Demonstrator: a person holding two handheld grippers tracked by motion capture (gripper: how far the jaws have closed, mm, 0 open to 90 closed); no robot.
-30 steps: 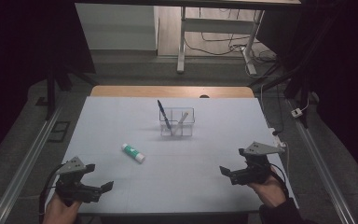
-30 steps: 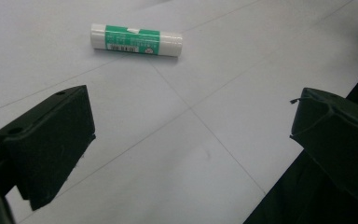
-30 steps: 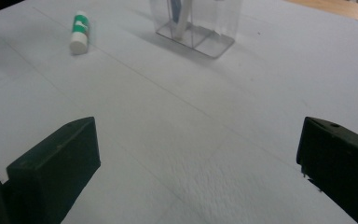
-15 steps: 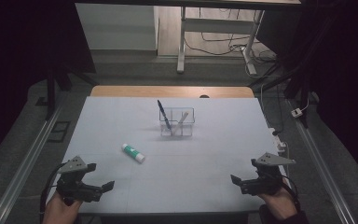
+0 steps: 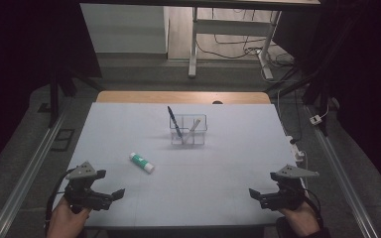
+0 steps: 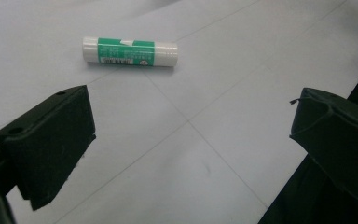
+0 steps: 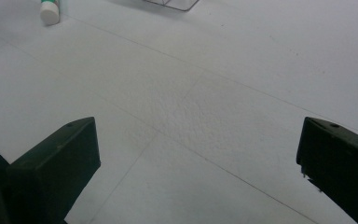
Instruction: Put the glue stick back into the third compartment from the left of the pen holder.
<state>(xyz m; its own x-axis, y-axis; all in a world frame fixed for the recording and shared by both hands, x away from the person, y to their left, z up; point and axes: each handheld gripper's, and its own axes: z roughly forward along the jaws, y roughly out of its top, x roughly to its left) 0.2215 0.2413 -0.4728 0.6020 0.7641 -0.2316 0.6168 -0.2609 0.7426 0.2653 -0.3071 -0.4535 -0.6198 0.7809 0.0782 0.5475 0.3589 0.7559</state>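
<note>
Two grippers sit low at the near edge of the table point(image 5: 188, 148) in the high view, each held in a hand. The glue stick point(image 5: 142, 162) lies flat on the pale surface, ahead and to the right of the left gripper point(image 5: 114, 195), apart from it, and well apart from the right gripper point(image 5: 254, 193). Farther back, near the middle, a clear holder point(image 5: 188, 130) stands with a dark pen point(image 5: 173, 120) and a pale stick point(image 5: 193, 126) leaning in it. Beyond the table's wooden far edge is a dim room with a grey floor, a white stand and loose cables. Both grippers have their jaws spread and hold nothing.

From the left gripper view, the glue stick point(image 6: 129, 51), green-banded with white ends, lies on its side ahead of the jaws, nearer the left one, touching neither. The jaws stand wide apart over bare table with nothing between them.

From the right gripper view, one white end of the glue stick point(image 7: 50, 11) shows at the top left corner, far ahead of the jaws, and a corner of the holder point(image 7: 172, 4) at the top edge. The jaws are wide apart, gripping nothing.
</note>
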